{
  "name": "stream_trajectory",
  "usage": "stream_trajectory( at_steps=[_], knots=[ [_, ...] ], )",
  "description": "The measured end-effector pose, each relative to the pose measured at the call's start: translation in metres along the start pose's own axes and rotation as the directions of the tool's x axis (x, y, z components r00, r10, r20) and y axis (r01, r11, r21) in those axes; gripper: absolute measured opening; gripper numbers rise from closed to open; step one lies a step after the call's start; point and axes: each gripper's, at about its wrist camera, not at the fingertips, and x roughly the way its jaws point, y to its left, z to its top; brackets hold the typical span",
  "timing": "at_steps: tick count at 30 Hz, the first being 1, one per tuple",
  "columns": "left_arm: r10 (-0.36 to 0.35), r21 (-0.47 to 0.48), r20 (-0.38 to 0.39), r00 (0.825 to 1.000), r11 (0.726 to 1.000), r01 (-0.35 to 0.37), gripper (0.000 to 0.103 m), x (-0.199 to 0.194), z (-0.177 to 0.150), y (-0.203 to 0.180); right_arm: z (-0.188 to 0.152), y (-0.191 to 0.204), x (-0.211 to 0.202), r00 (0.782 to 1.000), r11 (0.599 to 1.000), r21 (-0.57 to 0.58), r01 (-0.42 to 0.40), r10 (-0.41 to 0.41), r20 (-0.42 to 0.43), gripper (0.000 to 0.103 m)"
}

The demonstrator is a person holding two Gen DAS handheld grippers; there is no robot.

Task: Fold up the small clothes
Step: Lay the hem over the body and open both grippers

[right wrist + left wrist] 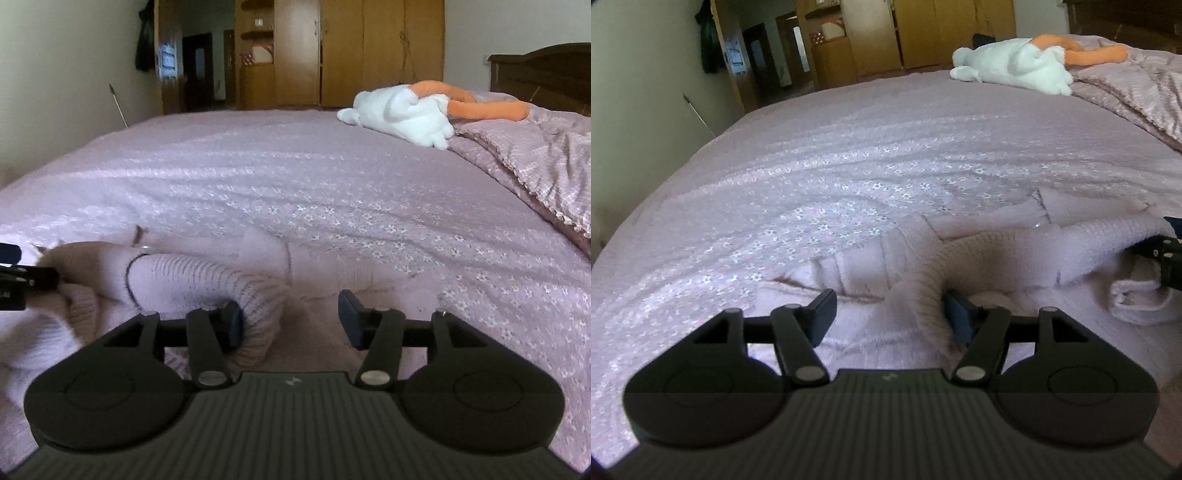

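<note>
Fingers [823, 314] of both grippers stand apart over a pink sweater [979, 251] on the bed [812, 166], seemingly poised to pinch sleeves for folding.

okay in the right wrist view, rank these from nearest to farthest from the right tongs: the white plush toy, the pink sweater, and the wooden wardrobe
1. Pink sweater: right at the right tongs, a ribbed fold against the left finger.
2. White plush toy: far across the bed, to the right.
3. Wooden wardrobe: beyond the bed, against the back wall.

One pink sweater [960, 258], one plush toy [1015, 68], two claws.
</note>
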Motion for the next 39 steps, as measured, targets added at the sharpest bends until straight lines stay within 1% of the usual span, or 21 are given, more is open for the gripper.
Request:
stream_trajectory(
  at_steps=[2,4,6,8,11,16,18,20,23,25,27,29,30,33,36,37,38,39],
  knots=[
    [-0.001,0.007,0.012,1.000,1.000,0.001,0.066,-0.011,-0.002,-0.001,-0.004,-0.001,-0.015,0.999,1.000,0.010,-0.022,0.022,0.031,0.061],
    [-0.007,0.019,0.028,1.000,1.000,0.006,0.066,-0.021,-0.002,-0.003,-0.006,-0.002,-0.029,0.998,0.999,0.015,-0.037,0.036,0.059,0.071],
    [-0.009,0.025,0.041,0.999,1.000,0.008,0.066,-0.030,-0.002,-0.005,-0.007,-0.002,-0.041,0.996,0.999,0.020,-0.031,0.029,0.086,0.076],
    [-0.023,0.021,0.055,0.998,1.000,0.022,0.066,-0.039,-0.001,-0.005,-0.007,-0.003,-0.049,0.995,0.999,0.020,-0.038,0.036,0.091,0.077],
    [-0.048,0.009,0.063,0.997,0.999,0.047,0.066,-0.049,-0.004,-0.005,-0.011,-0.004,-0.058,0.995,0.998,0.015,-0.065,0.064,0.079,0.077],
    [-0.080,0.018,0.047,0.996,0.997,0.079,0.066,-0.052,-0.016,-0.009,-0.024,0.000,-0.062,0.994,0.994,-0.038,-0.103,0.104,0.039,0.078],
    [-0.108,0.040,0.041,0.993,0.994,0.106,0.066,-0.051,-0.023,-0.012,-0.026,0.002,-0.061,0.991,0.990,-0.039,-0.136,0.136,0.006,0.078],
    [-0.158,0.067,0.038,0.987,0.986,0.155,0.066,-0.050,-0.031,-0.015,-0.027,0.006,-0.059,0.987,0.985,-0.057,-0.162,0.161,-0.019,0.078],
    [-0.206,0.121,0.040,0.978,0.972,0.200,0.066,-0.046,-0.042,-0.021,-0.032,0.016,-0.055,0.987,0.979,-0.126,-0.162,0.159,-0.034,0.078],
    [-0.204,0.168,0.037,0.978,0.966,0.195,0.066,-0.042,-0.047,-0.028,-0.036,0.021,-0.049,0.987,0.973,-0.165,-0.162,0.157,-0.043,0.078],
    [-0.163,0.204,0.022,0.986,0.967,0.155,0.066,-0.034,-0.051,-0.035,-0.039,0.026,-0.042,0.988,0.970,-0.187,-0.155,0.147,-0.055,0.078],
    [-0.126,0.216,0.013,0.992,0.969,0.120,0.066,-0.026,-0.055,-0.039,-0.041,0.029,-0.036,0.988,0.971,-0.186,-0.151,0.142,-0.061,0.078],
    [-0.118,0.214,0.014,0.993,0.970,0.112,0.069,-0.022,-0.056,-0.040,-0.042,0.029,-0.033,0.988,0.971,-0.184,-0.153,0.145,-0.059,0.078],
    [-0.132,0.194,0.035,0.991,0.973,0.123,0.068,-0.017,-0.057,-0.036,-0.044,0.033,-0.025,0.989,0.969,-0.198,-0.145,0.139,-0.048,0.078],
    [-0.153,0.210,0.065,0.986,0.968,0.137,0.068,-0.016,-0.057,-0.033,-0.044,0.036,-0.019,0.990,0.962,-0.232,-0.141,0.137,-0.034,0.076],
    [-0.164,0.217,0.073,0.984,0.965,0.145,0.067,-0.016,-0.057,-0.032,-0.044,0.036,-0.018,0.990,0.961,-0.239,-0.139,0.137,-0.029,0.069],
    [-0.178,0.223,0.080,0.981,0.962,0.156,0.057,-0.017,-0.057,-0.031,-0.042,0.036,-0.016,0.990,0.959,-0.246,-0.138,0.136,-0.027,0.063],
    [-0.200,0.227,0.081,0.976,0.958,0.177,0.033,-0.017,-0.055,-0.029,-0.041,0.037,-0.014,0.990,0.957,-0.255,-0.139,0.136,-0.028,0.051]
  ],
)
